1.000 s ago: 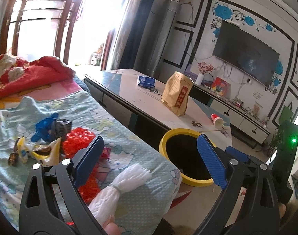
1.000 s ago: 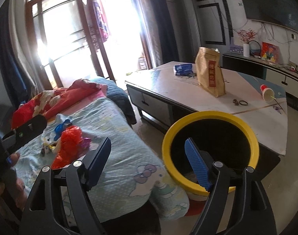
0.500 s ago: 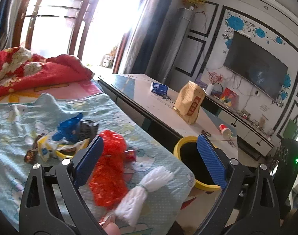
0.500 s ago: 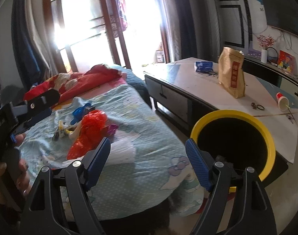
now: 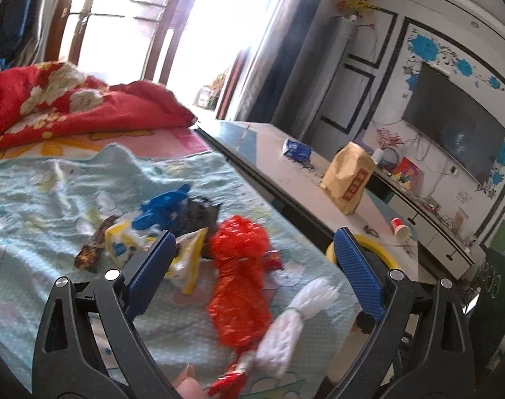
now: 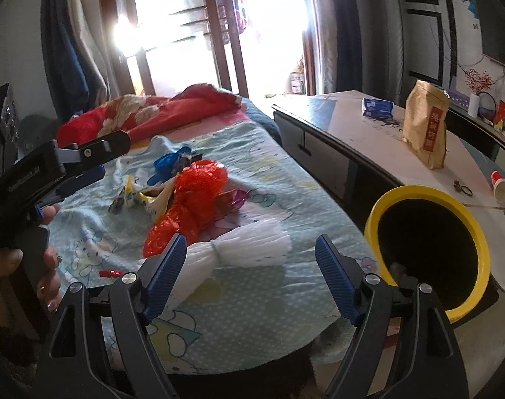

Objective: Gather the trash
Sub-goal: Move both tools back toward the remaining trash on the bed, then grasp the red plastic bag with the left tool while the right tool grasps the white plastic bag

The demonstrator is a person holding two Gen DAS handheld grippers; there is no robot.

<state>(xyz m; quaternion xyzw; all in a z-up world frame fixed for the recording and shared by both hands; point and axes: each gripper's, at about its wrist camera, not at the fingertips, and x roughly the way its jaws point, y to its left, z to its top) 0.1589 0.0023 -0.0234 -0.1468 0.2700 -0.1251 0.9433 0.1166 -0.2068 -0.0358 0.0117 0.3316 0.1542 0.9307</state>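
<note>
A pile of trash lies on the light-blue bedspread point(image 5: 36, 199): a red crinkled wrapper point(image 5: 241, 279) point(image 6: 189, 199), a white foam net point(image 5: 294, 322) point(image 6: 242, 246), yellow wrappers point(image 5: 186, 259), a blue bag point(image 5: 162, 209) point(image 6: 167, 163) and a brown bar wrapper point(image 5: 93, 249). My left gripper point(image 5: 255, 272) hangs open just above the red wrapper, holding nothing. My right gripper point(image 6: 251, 276) is open over the white foam net, also empty. The yellow-rimmed bin point(image 6: 428, 249) point(image 5: 382, 249) stands at the bed's right edge.
A low table point(image 6: 352, 133) beside the bed carries a brown paper bag point(image 6: 425, 129) point(image 5: 349, 183), a blue packet point(image 6: 377, 108) and a red paper cup point(image 6: 500, 186). A red quilt point(image 5: 69, 106) lies at the bed's far end. A TV point(image 5: 452, 133) hangs on the wall.
Both grippers have swung left from the bin toward the trash pile on the bed. The pile now sits larger and nearer between the fingers. Both stayed open.
</note>
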